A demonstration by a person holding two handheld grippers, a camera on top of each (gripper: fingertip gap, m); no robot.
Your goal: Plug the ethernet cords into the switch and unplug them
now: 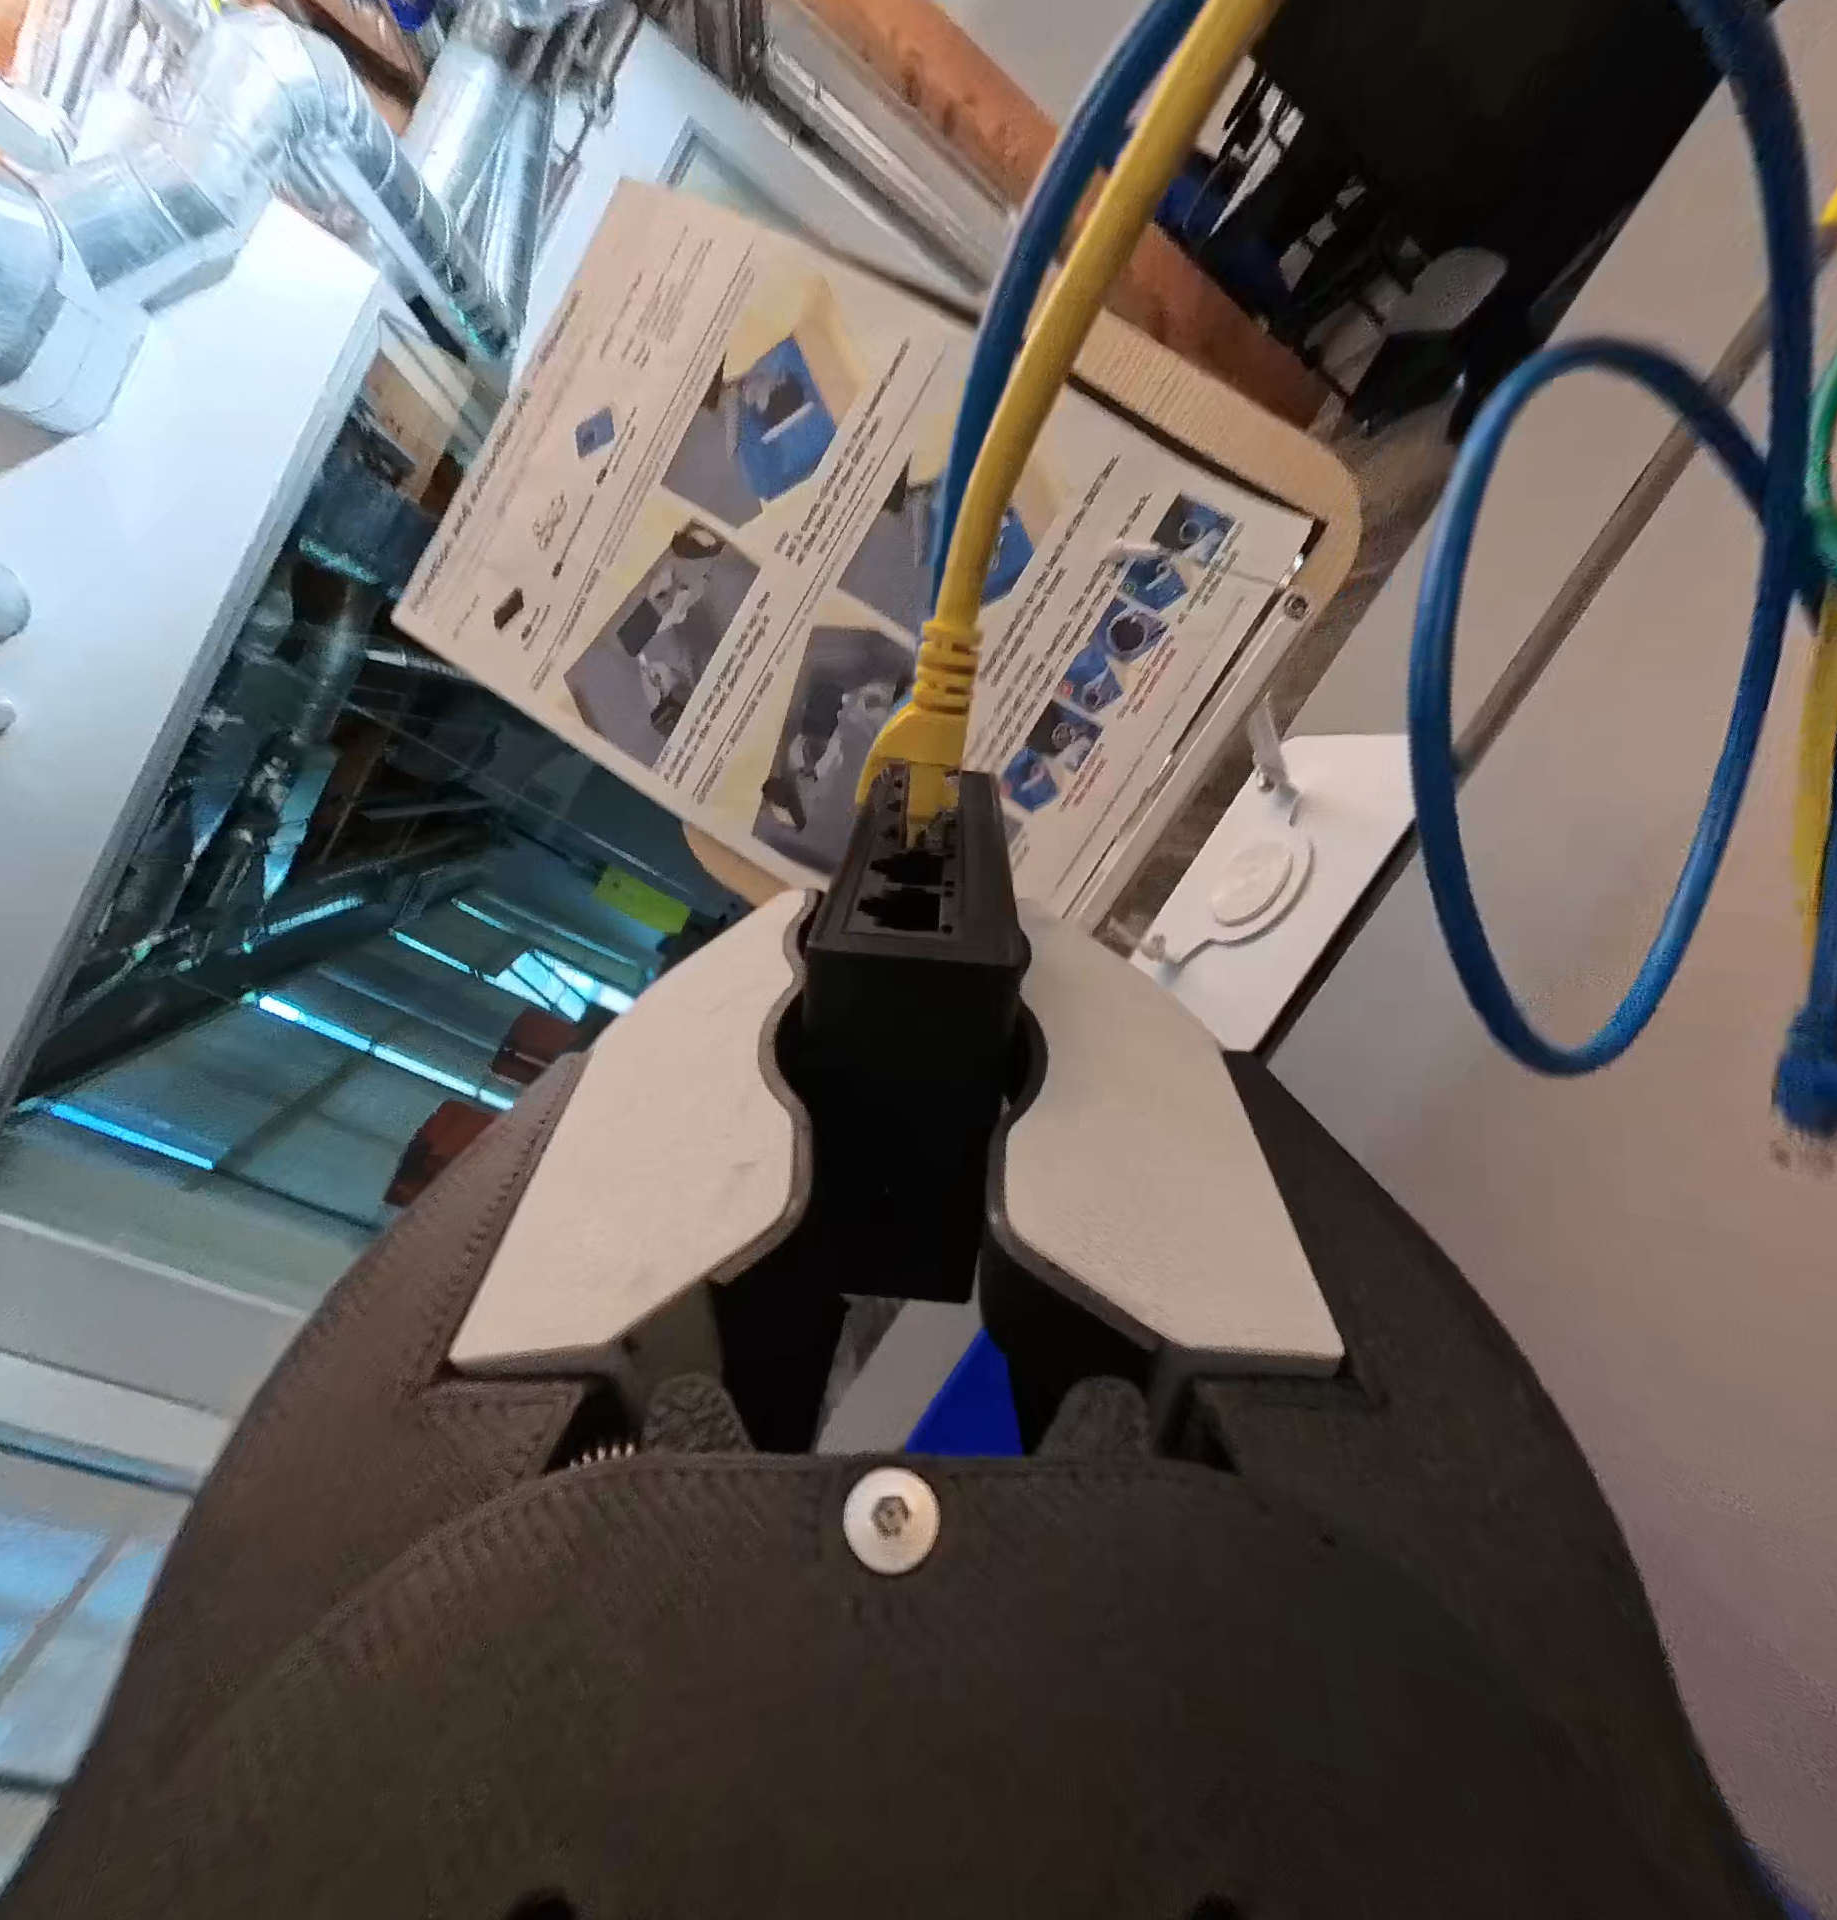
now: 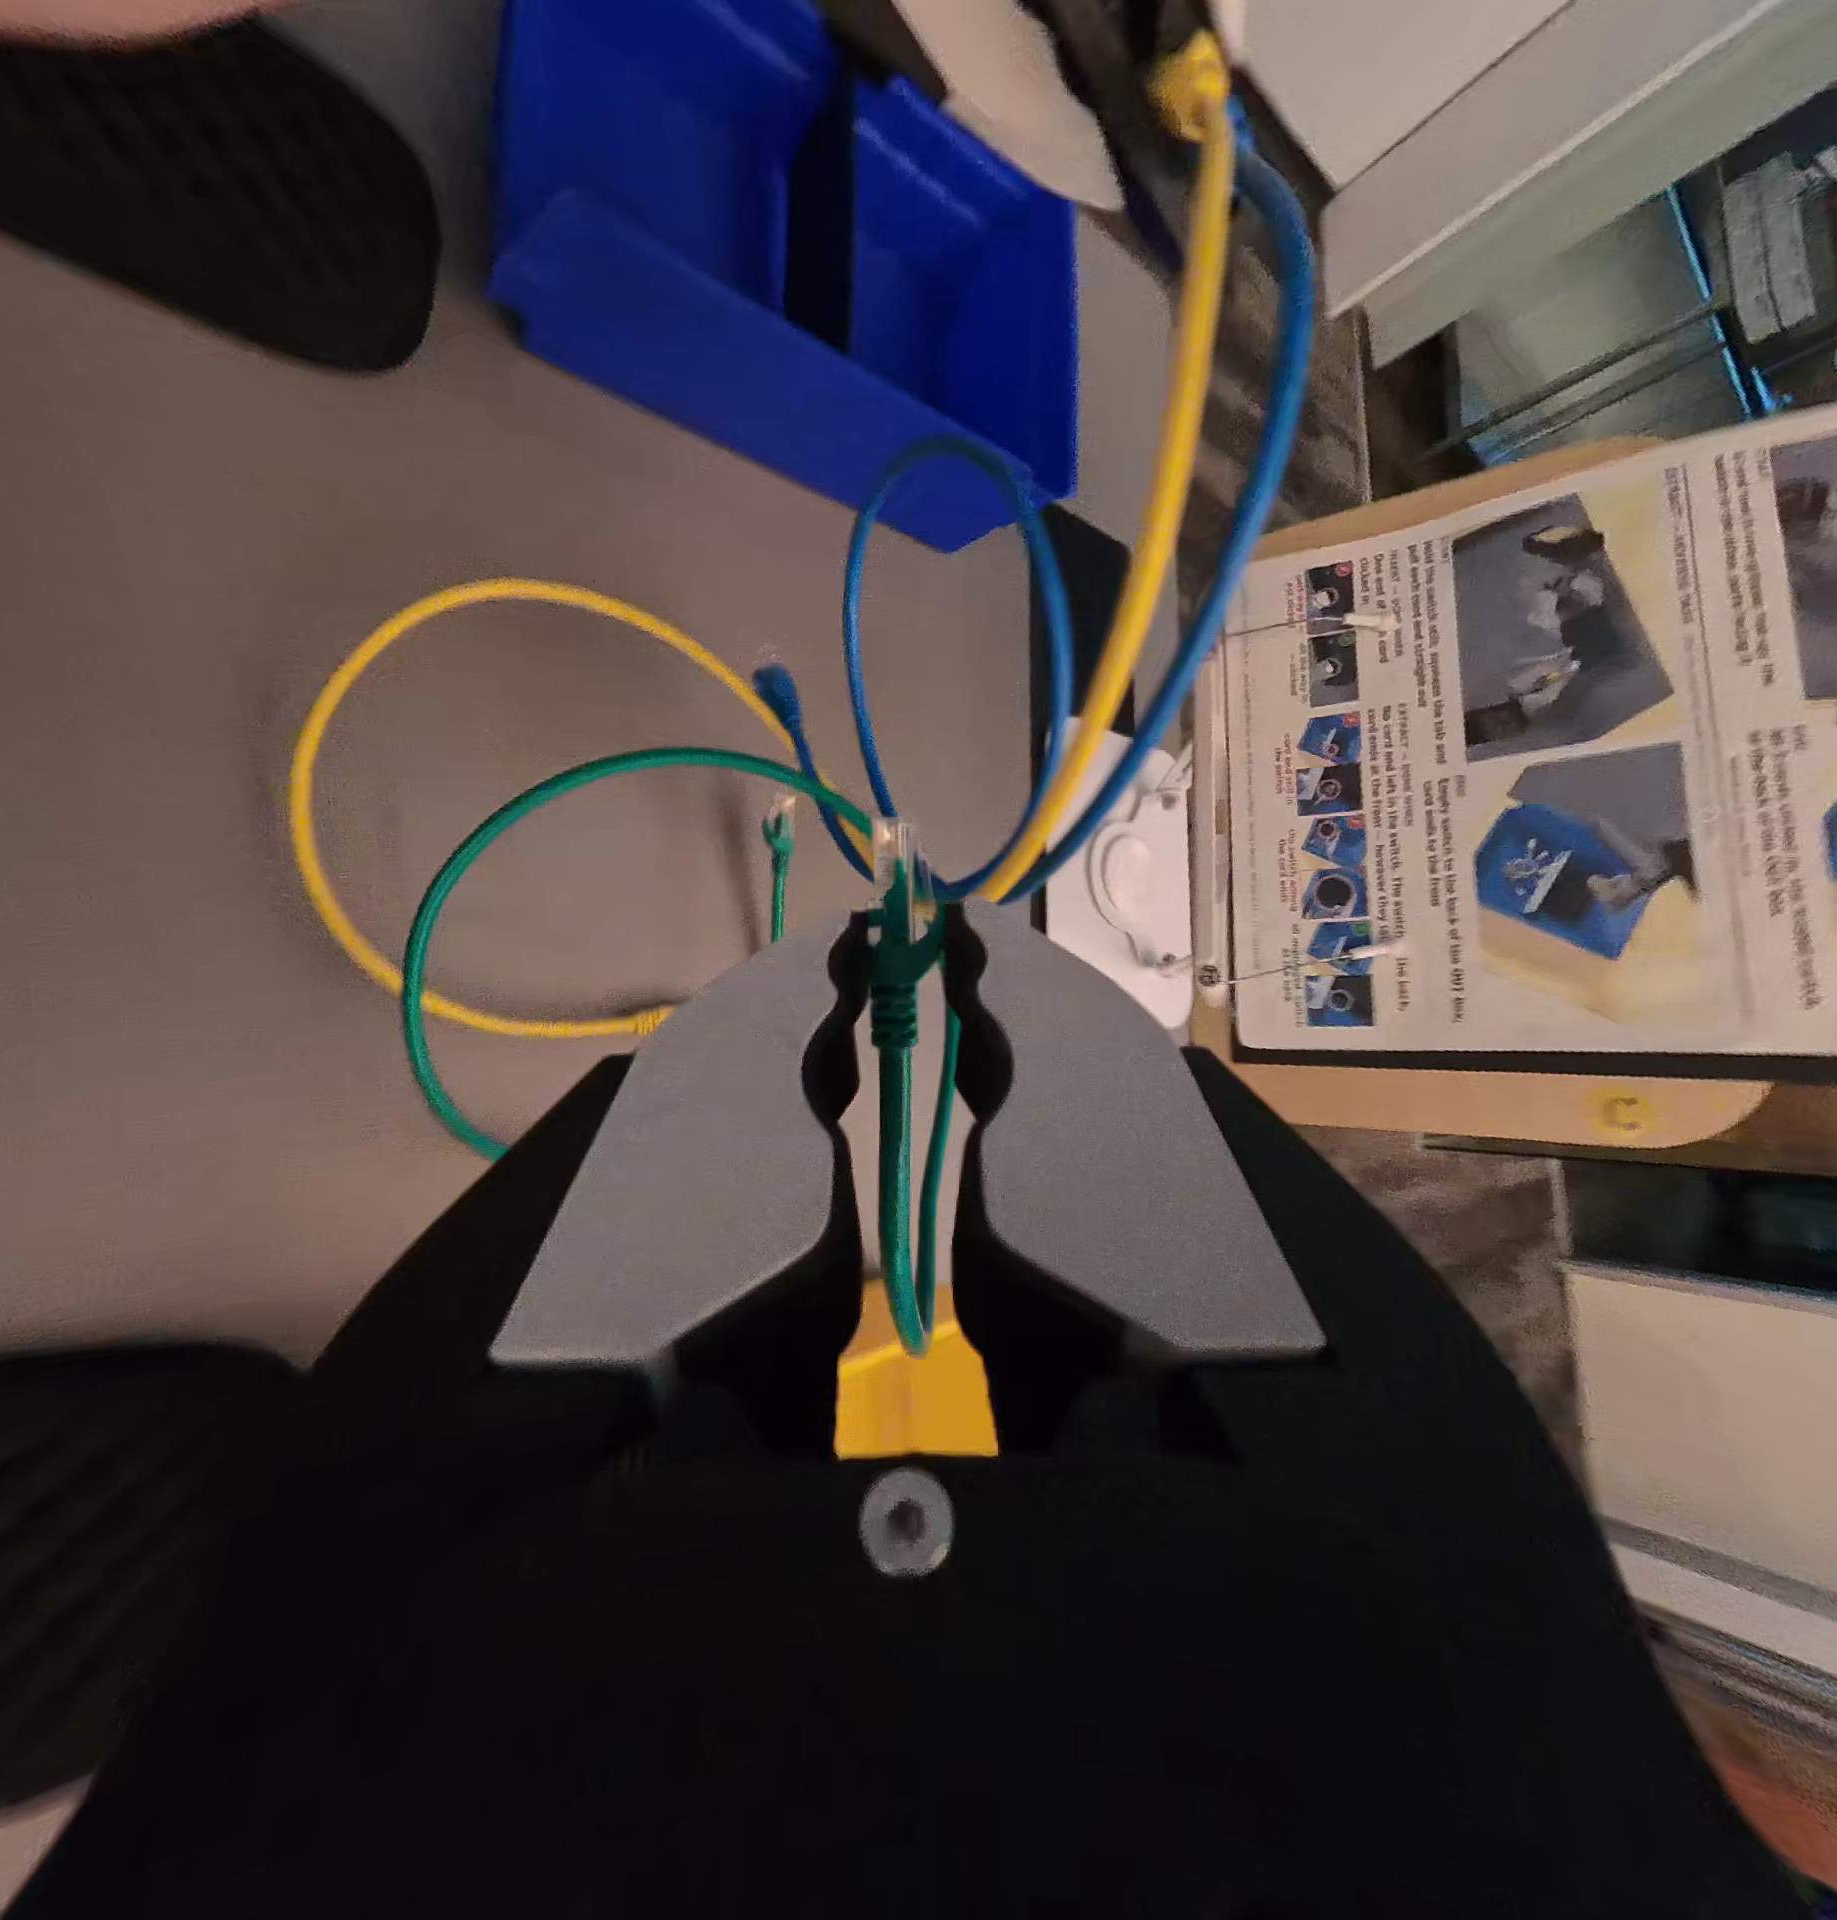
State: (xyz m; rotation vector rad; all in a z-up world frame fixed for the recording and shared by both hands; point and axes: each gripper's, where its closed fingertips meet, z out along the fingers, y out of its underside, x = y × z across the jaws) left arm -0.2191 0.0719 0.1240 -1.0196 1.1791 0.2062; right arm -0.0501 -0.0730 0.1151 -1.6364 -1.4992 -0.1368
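Switch (image 1: 914,1060) clamped upright in left gripper (image 1: 909,935), yellow cord (image 1: 1049,364) already seated in far port. Green plug (image 2: 898,935) pinched in right gripper (image 2: 901,925) (well apart from switch). Best aligned squarely with a free port beside the yellow, pushed until latched.

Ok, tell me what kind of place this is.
Probably a workshop or lab set up for recording practice tasks. Bare metal ducts run overhead, a blue parts bin sits on the grey table, and a printed instruction sheet with photos lies on a wooden board beside it.
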